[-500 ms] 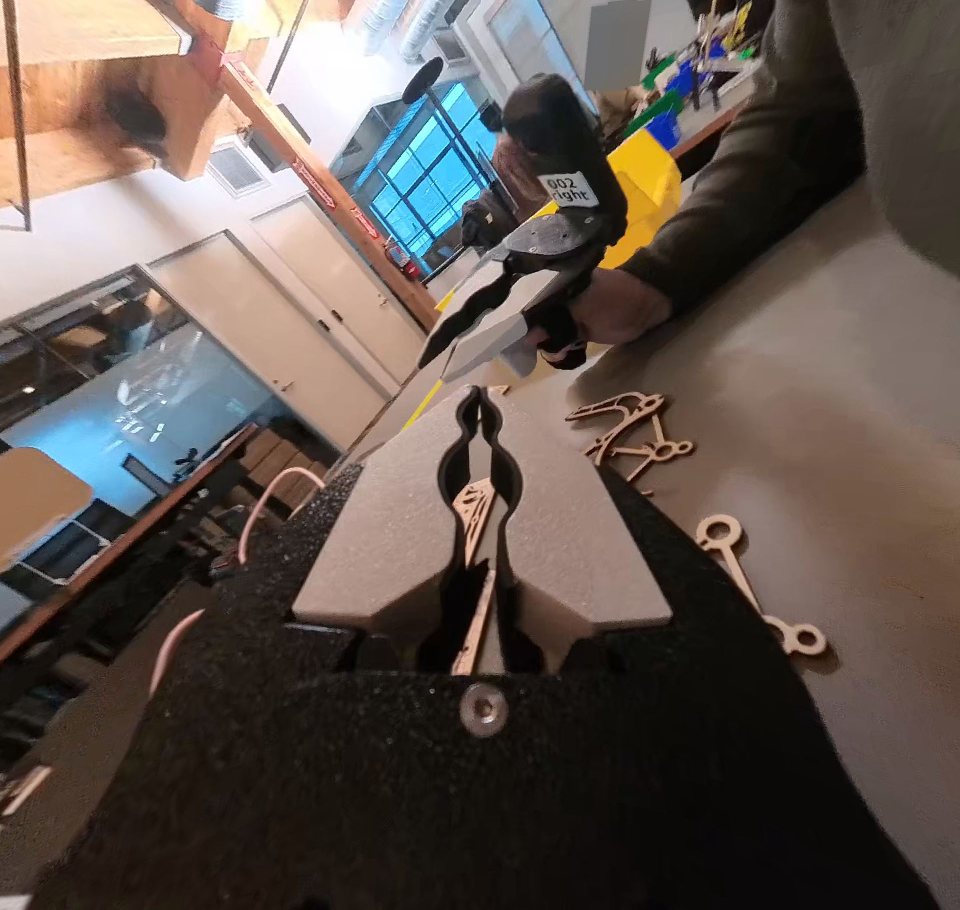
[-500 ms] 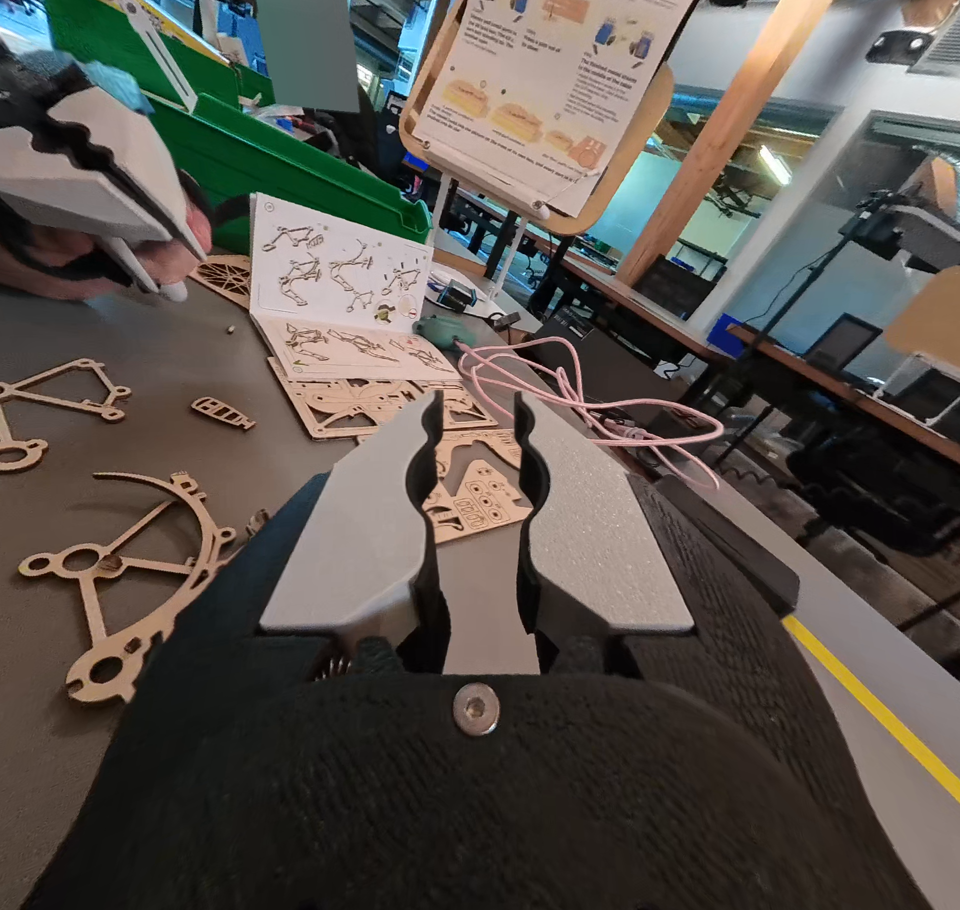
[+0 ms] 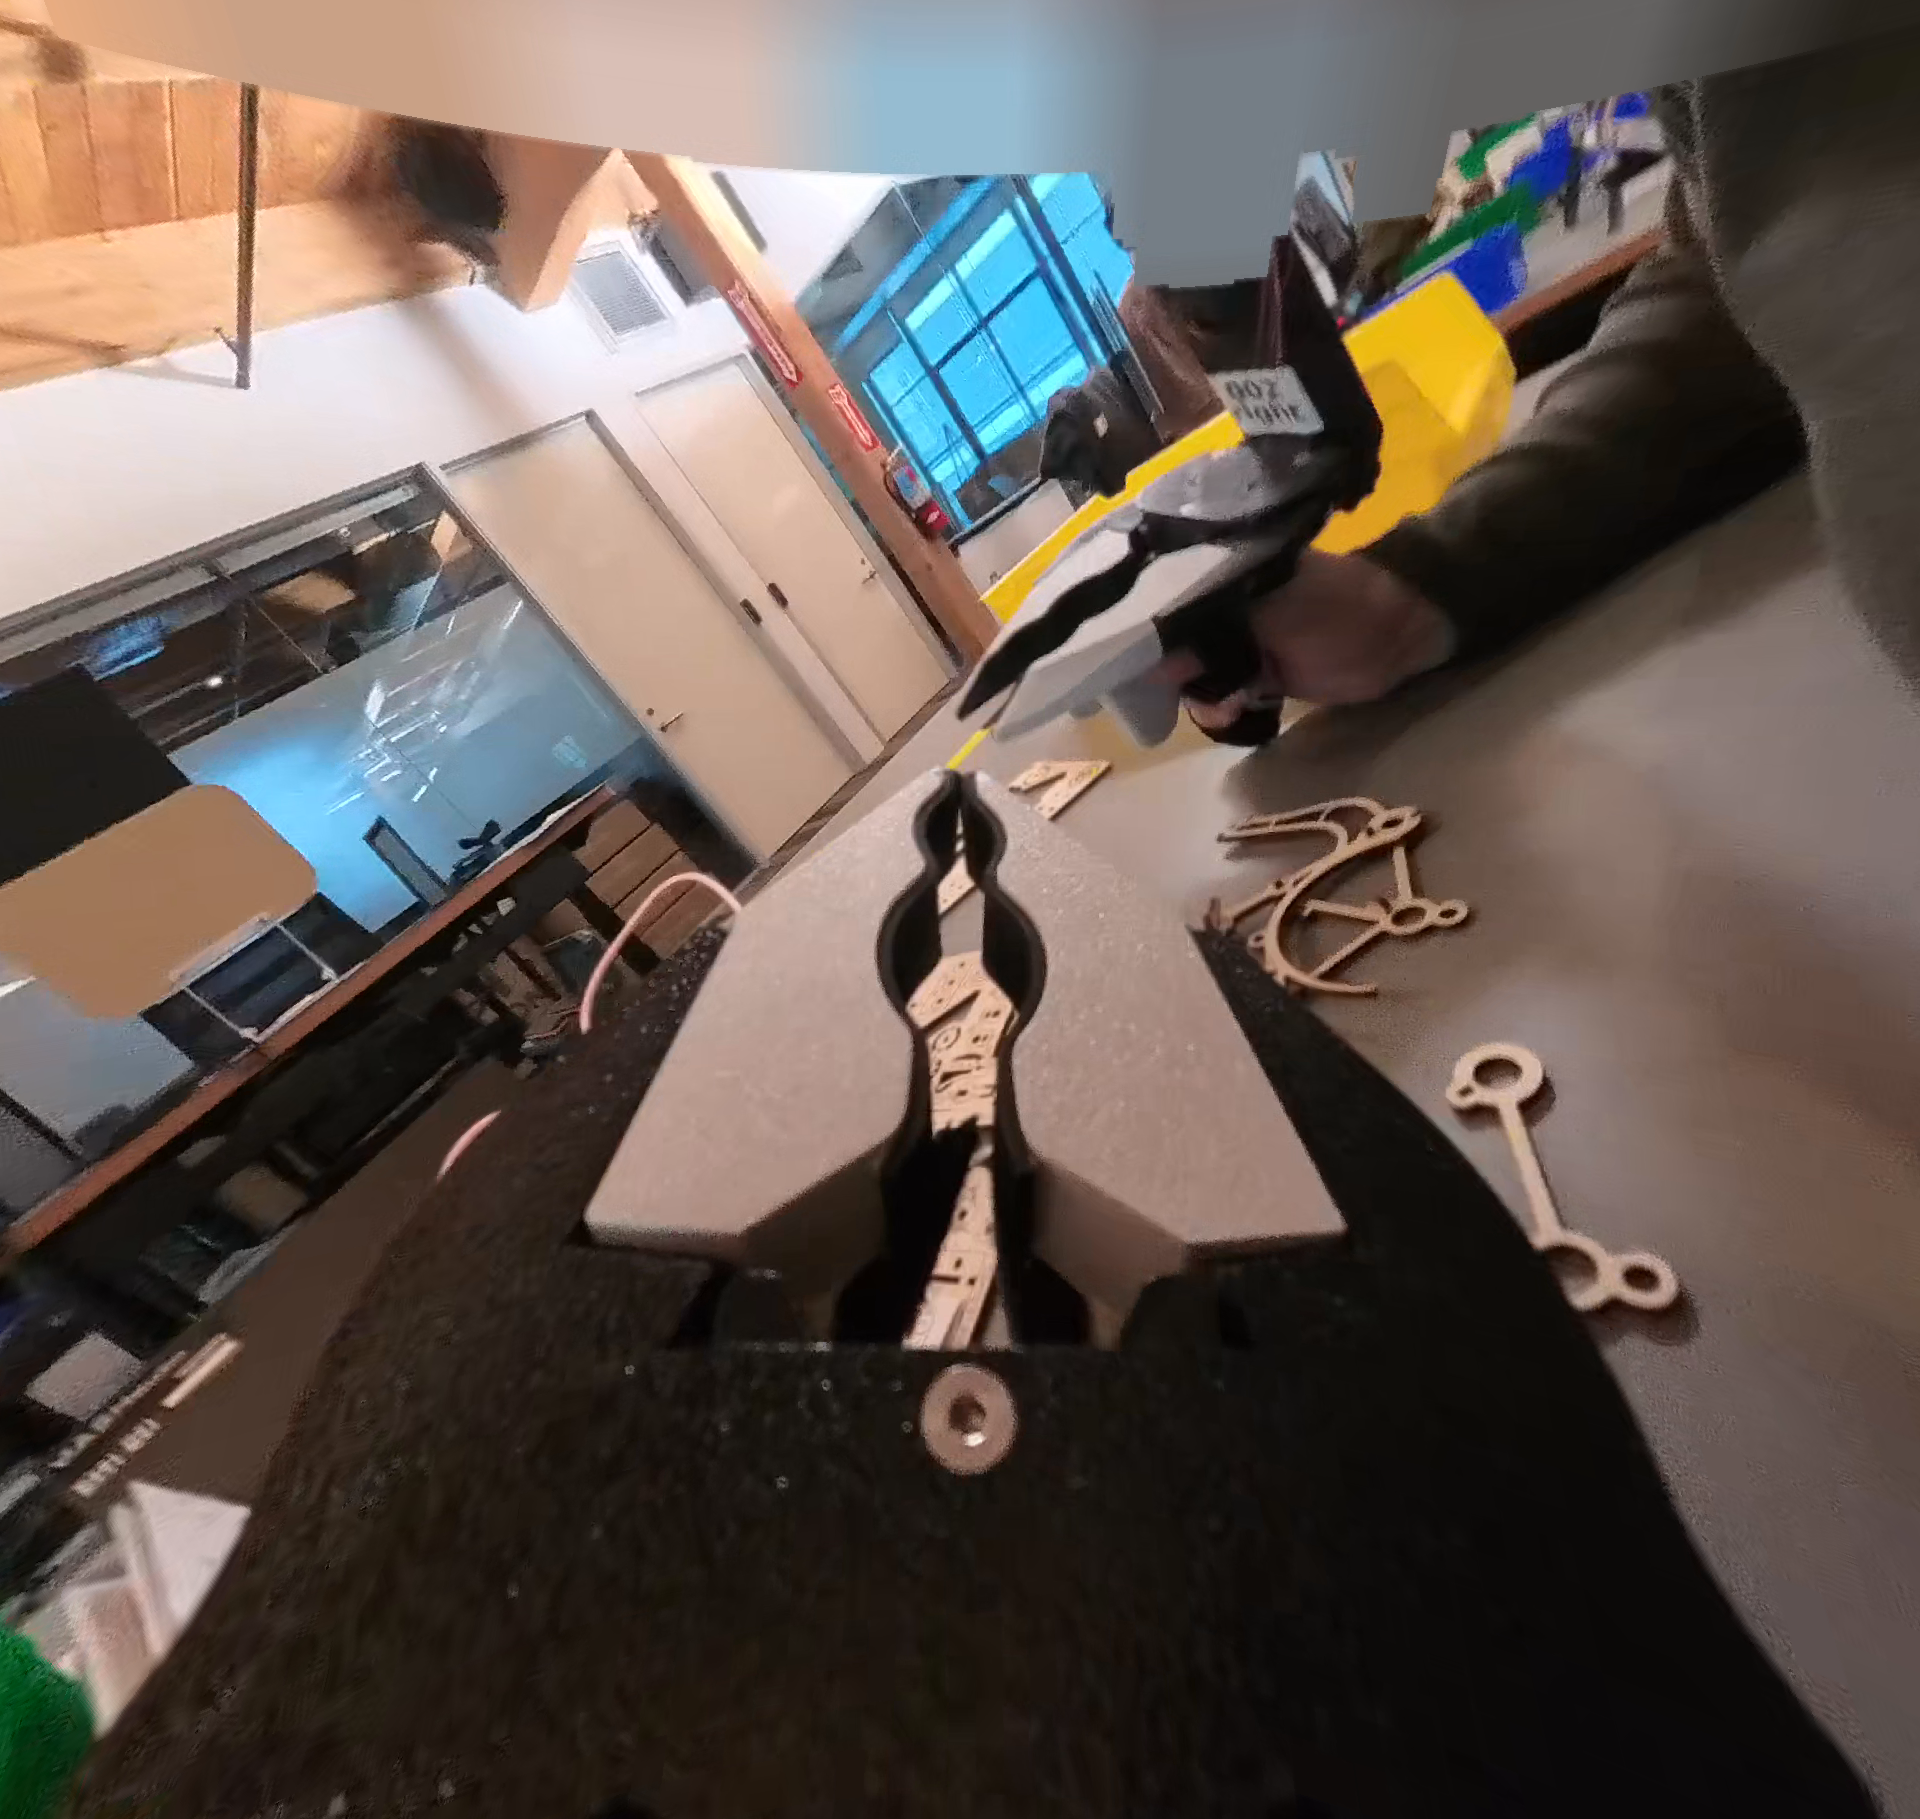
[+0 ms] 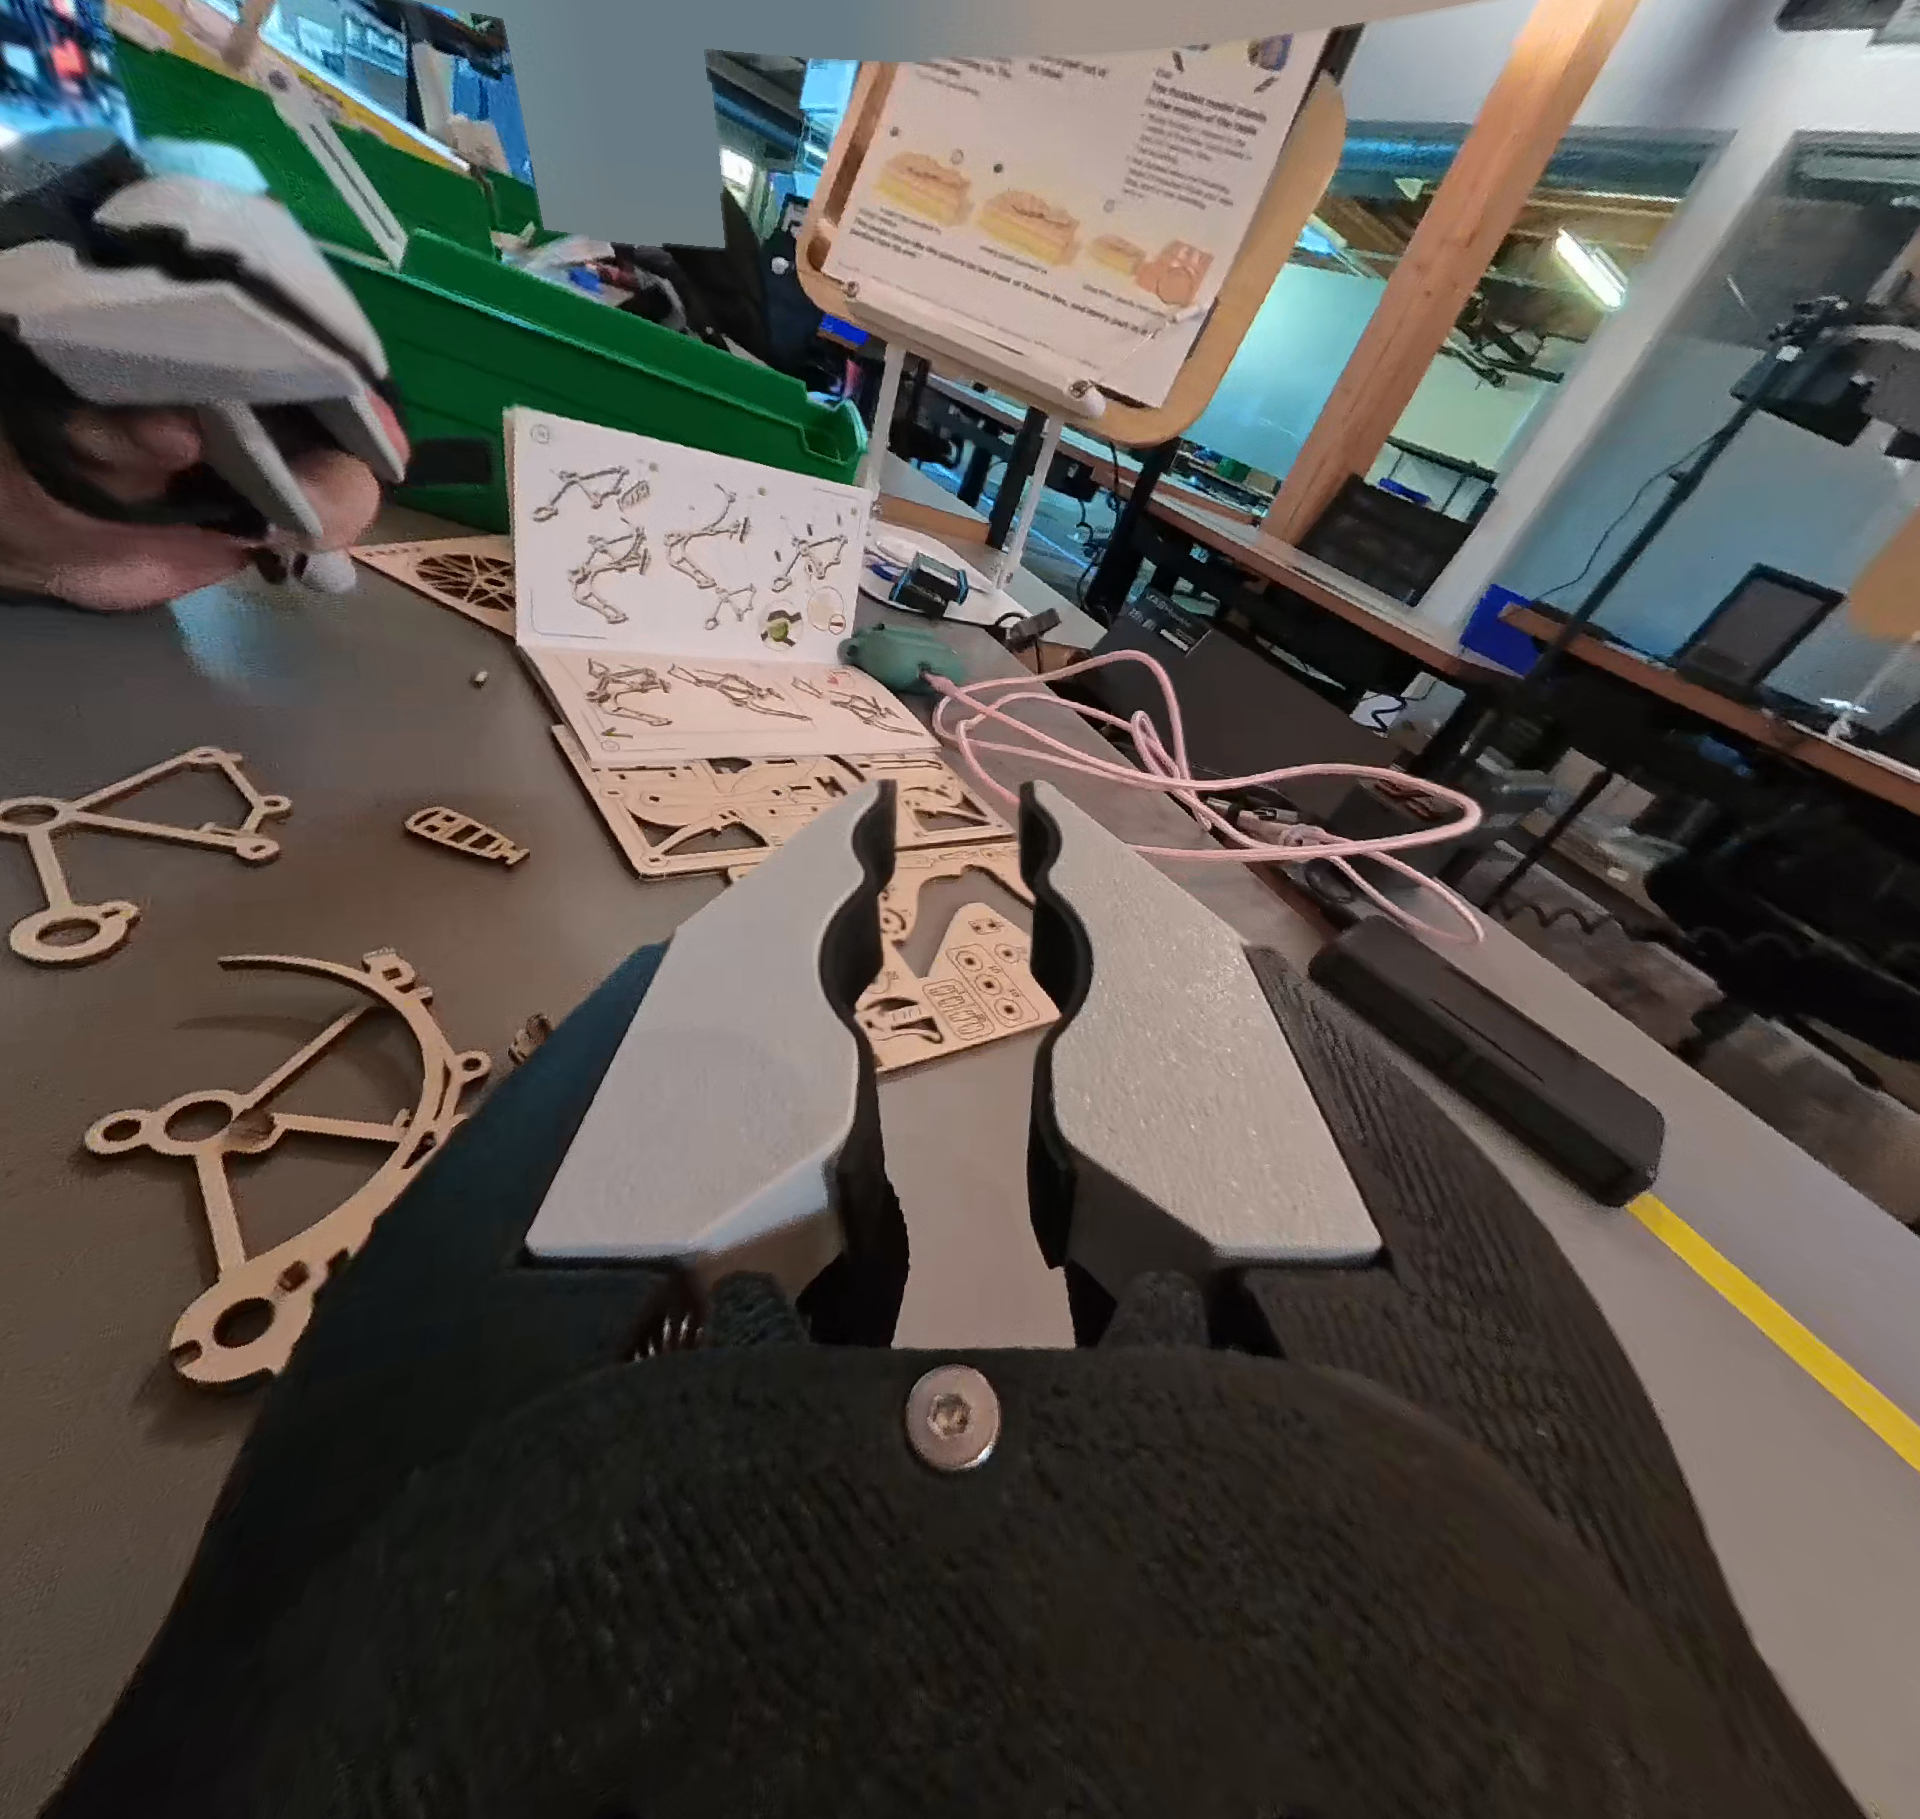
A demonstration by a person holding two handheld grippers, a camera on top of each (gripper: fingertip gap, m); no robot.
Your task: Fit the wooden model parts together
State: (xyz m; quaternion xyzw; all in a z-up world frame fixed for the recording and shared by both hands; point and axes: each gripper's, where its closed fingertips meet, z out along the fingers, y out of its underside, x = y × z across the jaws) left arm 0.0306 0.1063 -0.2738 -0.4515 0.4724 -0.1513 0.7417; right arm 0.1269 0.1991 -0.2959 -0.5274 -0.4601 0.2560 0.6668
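Flat wooden parts lie on the grey table (image 4: 312, 709): an arc-shaped frame (image 4: 291, 1125), a triangular frame with a ringed rod (image 4: 135, 834) and a small slotted piece (image 4: 462, 834). My right gripper (image 4: 956, 798) is open and empty, low over a cut wooden sheet (image 4: 966, 990). My left gripper (image 3: 951, 782) has its jaws together, held tilted above the table. Wood shows through the gap between them; I cannot tell if any is gripped. It also shows in the right wrist view (image 4: 390, 439). The arc frame (image 3: 1330, 896) and ringed rod (image 3: 1548, 1198) lie to its right.
An open instruction booklet (image 4: 686, 564) stands on more wooden sheets (image 4: 707, 803). A pink cable (image 4: 1143, 761) and a black block (image 4: 1486, 1073) lie near the table's right edge. A green bin (image 4: 582, 367) and a sheet on a stand (image 4: 1060, 211) are behind. A yellow bin (image 3: 1434, 419) is beyond the right gripper (image 3: 987, 704). The left gripper's tips are roughly 15 centimetres from the right gripper's. The right tips stand about 25 centimetres off the black block (image 4: 1486, 1073).
My left gripper has swung, so the right gripper and the loose parts sit farther right in its view. My right gripper has hardly moved and stays open.
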